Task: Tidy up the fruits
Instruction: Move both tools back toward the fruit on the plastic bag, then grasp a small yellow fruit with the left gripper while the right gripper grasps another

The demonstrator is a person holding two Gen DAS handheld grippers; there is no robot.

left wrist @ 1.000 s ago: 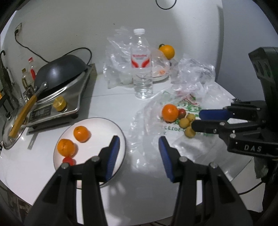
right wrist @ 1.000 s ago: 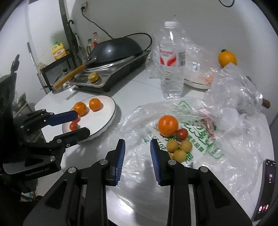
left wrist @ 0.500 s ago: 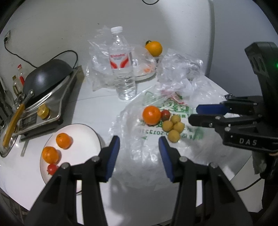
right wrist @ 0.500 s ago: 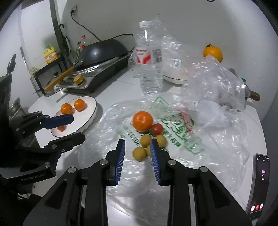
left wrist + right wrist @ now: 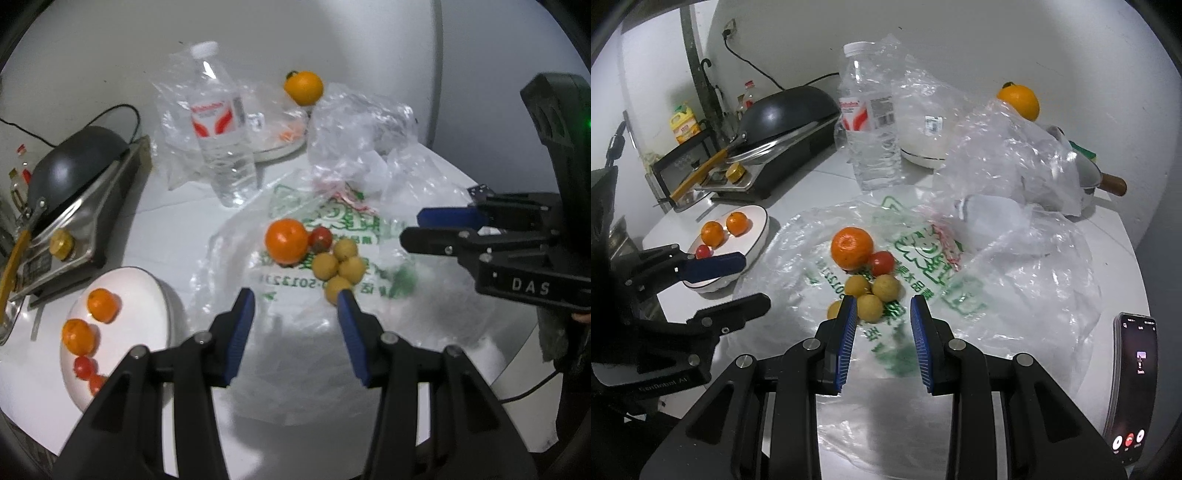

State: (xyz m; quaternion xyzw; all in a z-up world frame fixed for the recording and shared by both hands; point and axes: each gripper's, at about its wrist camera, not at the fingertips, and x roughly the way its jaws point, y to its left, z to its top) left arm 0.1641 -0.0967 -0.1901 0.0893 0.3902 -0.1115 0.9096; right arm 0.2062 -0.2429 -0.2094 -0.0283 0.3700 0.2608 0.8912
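White walls back a pale round surface [image 5: 820, 177] strewn with clear plastic. On a flattened transparent plastic bag with green print [image 5: 923, 266] lie a large orange mandarin [image 5: 851, 247], a small red tomato [image 5: 882, 263] touching it at its 4 o'clock, and a cluster of four small yellow-brown round fruits [image 5: 877, 291] just below.

From the right wrist view, the right gripper [image 5: 883, 314] hovers with its blue-padded jaws apart and empty, the cluster just at its 11 o'clock; the left jaw's tip overlaps the nearest fruits. From the left wrist view, the left gripper [image 5: 295, 306] is also spread wide and empty, with the mandarin [image 5: 286, 240] at 12 o'clock and the lowest yellow fruit [image 5: 337, 286] beside its right jaw's tip.

A white round plate [image 5: 147, 295], at 9 o'clock of the left gripper, holds two small oranges and red tomatoes.

The right gripper's body reads "DAS". Digits "2012321" show in the bag's print. A clear water bottle with a red-and-white label [image 5: 871, 129] stands upright beyond; its wording is illegible.
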